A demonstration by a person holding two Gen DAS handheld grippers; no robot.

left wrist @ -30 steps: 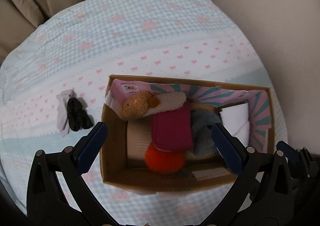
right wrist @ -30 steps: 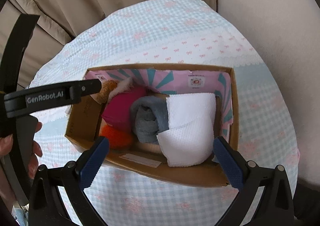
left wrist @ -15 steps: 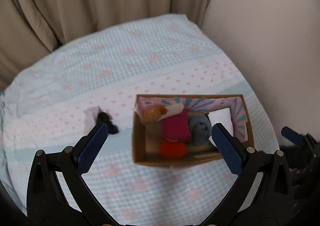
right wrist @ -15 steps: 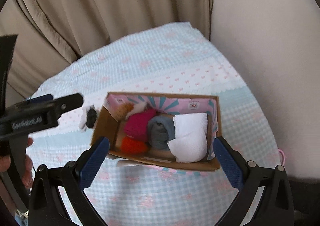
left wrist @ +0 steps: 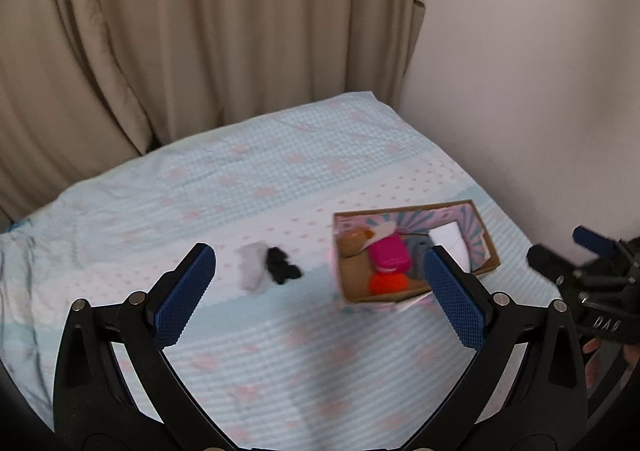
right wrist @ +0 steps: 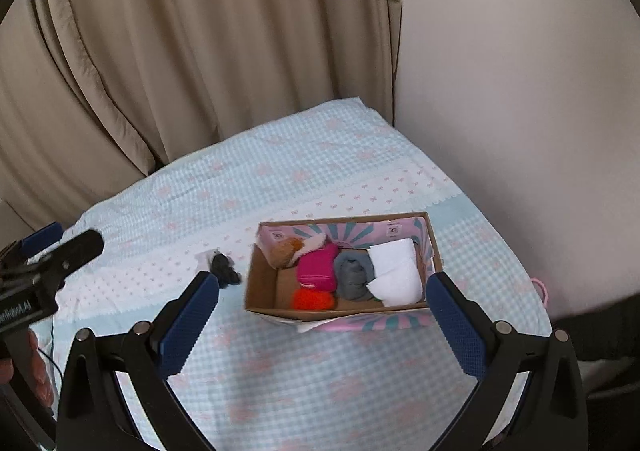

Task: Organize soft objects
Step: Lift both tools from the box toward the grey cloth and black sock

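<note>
A cardboard box (right wrist: 262, 283) with a pink and teal lining sits on the bed; it also shows in the left wrist view (left wrist: 352, 289). It holds a brown plush toy (right wrist: 285, 250), a magenta cloth (right wrist: 317, 272), an orange ball (right wrist: 312, 299), a grey rolled cloth (right wrist: 352, 275) and a white rolled towel (right wrist: 396, 273). A black and white sock pile (left wrist: 268, 268) lies on the sheet left of the box. My left gripper (left wrist: 318, 297) is open and empty, high above the bed. My right gripper (right wrist: 320, 321) is open and empty, above the box's near side.
The bed has a pale blue checked sheet (right wrist: 320, 371) with pink bows. Beige curtains (right wrist: 180, 51) hang behind it and a plain wall (right wrist: 520, 111) stands at the right. The other gripper shows at each view's edge.
Both grippers have pulled up and back from the box, so box and bed look much smaller. The left view has shifted left. Nothing in the box has moved.
</note>
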